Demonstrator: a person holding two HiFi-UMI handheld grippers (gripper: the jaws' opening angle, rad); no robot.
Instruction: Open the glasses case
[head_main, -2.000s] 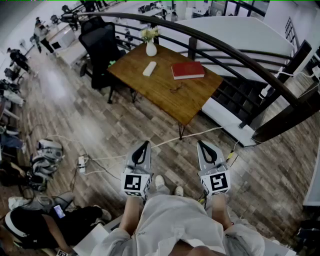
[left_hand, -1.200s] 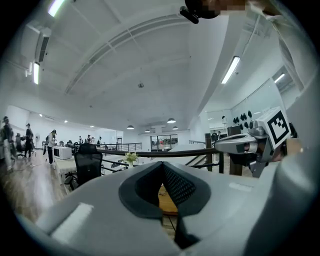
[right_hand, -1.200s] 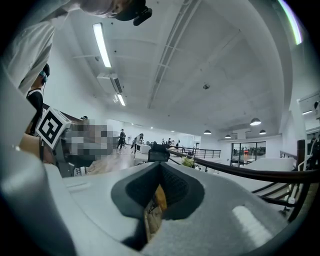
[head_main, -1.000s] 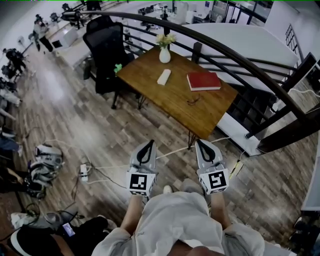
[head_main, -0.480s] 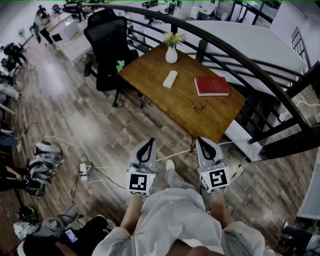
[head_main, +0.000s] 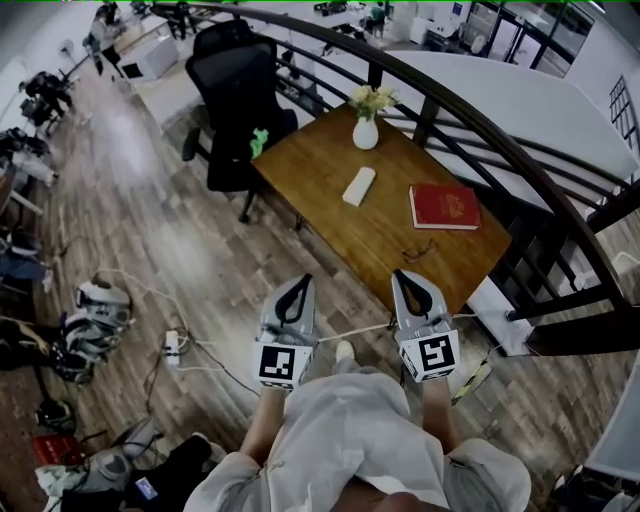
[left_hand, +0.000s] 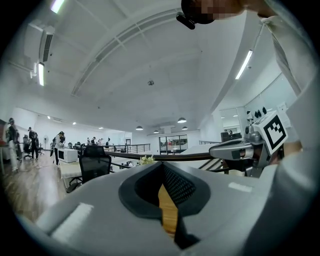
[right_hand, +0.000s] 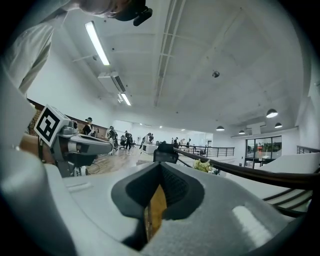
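Left grey gripper (head_main: 298, 280) and right grey gripper (head_main: 405, 275) both have jaws closed tip to tip, level before the brown wooden table (head_main: 400, 245), well apart from the white oblong glasses case (head_main: 359, 186) lying on it near a white flower vase (head_main: 366, 132) and a red book (head_main: 444, 206).

Left claw (head_main: 299, 281) and right claw (head_main: 401, 274) have advanced, now close to the bench (head_main: 320, 160) near edge.

Matt glasses case (head_main: 359, 186), smooth wooden table (head_main: 310, 160), wood-plank floor (head_main: 130, 220).
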